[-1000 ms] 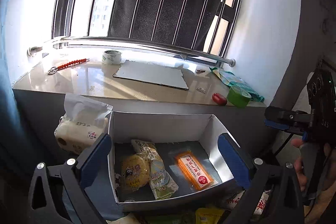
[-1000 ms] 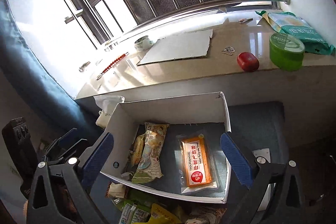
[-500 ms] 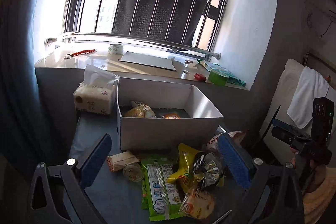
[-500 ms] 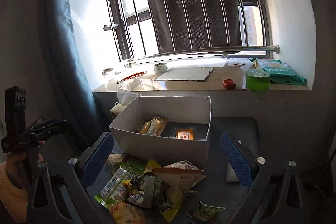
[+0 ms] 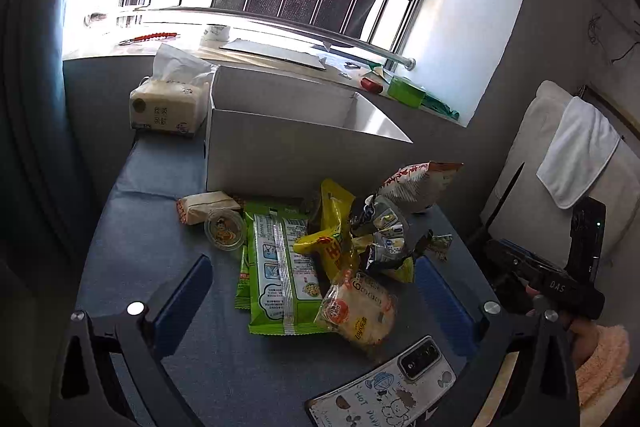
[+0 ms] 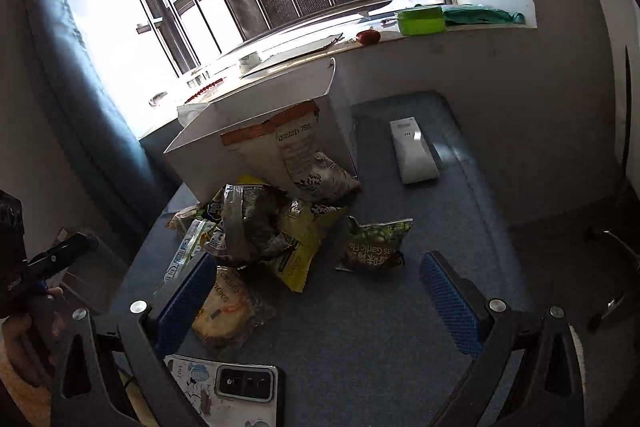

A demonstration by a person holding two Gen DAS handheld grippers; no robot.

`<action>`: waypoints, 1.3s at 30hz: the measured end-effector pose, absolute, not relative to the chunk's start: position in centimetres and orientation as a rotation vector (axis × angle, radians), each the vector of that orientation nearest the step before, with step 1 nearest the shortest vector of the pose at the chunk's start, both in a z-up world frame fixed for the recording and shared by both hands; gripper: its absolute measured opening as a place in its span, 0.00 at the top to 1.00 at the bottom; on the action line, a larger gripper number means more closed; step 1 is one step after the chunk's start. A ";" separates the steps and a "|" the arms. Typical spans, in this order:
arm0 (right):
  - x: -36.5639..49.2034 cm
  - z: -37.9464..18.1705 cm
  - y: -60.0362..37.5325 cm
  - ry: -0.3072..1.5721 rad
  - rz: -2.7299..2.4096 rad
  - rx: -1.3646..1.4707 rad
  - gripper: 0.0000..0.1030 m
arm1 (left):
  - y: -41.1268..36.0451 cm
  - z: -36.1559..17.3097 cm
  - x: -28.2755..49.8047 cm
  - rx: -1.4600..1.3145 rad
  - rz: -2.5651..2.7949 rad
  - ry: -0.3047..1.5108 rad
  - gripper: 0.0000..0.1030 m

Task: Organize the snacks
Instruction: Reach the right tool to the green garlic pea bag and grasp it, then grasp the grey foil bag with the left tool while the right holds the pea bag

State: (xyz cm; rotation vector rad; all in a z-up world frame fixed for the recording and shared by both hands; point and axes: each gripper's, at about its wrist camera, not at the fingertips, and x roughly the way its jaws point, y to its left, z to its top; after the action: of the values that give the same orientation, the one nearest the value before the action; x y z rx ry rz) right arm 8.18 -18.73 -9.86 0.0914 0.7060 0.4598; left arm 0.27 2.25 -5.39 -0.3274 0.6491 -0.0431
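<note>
Snacks (image 5: 320,255) lie in a heap on the blue table (image 5: 152,251), just in front of the white box (image 5: 280,151). Both the left gripper (image 5: 316,291) and right gripper (image 6: 316,279) are wide apart, holding nothing. The person should pick one top packet, pinching its edge gently.

**Colours on the blue table**

The table (image 5: 140,259) is slate blue. The box (image 5: 280,147) is plain white. Among the snacks, a long packet (image 5: 280,267) is lime green with a pale printed panel, a crumpled bag (image 5: 332,239) bright yellow with red lettering, and a round bun wrapper (image 5: 356,311) clear with a red seal. The pea packet (image 6: 376,243) is green with white lettering. The phone case (image 5: 384,391) is white with cartoon doodles. The gripper pads (image 6: 448,295) are ribbed royal blue.
</note>
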 end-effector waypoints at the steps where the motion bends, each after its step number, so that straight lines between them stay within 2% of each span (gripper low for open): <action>1: 8.4 -10.0 -18.6 0.691 0.443 0.072 0.00 | 2.1 -5.4 0.3 -0.322 -0.048 0.650 0.00; 17: 15.9 -16.0 -18.7 0.919 0.379 0.099 0.00 | 0.1 -5.3 1.4 -0.247 -0.083 0.682 0.00; 18: 16.1 -16.3 -18.5 0.931 0.391 0.090 0.13 | -0.2 -5.4 1.5 -0.241 -0.086 0.684 0.00; 19: 16.2 -16.6 -18.3 0.945 0.408 0.082 0.51 | -0.3 -5.4 1.7 -0.236 -0.092 0.688 0.00; 20: 16.2 -16.7 -18.2 0.950 0.410 0.070 0.54 | -0.5 -5.5 1.8 -0.229 -0.097 0.690 0.00; 29: 13.4 -14.6 -20.4 0.904 0.451 0.160 0.56 | -3.4 -5.8 5.0 -0.119 -0.161 0.726 0.00; 39: 9.5 -11.1 -22.8 0.846 0.488 0.211 0.56 | -8.8 -8.6 13.4 0.146 -0.203 0.845 0.00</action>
State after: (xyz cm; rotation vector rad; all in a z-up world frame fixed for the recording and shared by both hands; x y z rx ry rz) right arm 9.46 -22.76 -11.06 0.2106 0.8459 0.4880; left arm 13.43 -8.82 -8.58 0.1463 0.8447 -0.2030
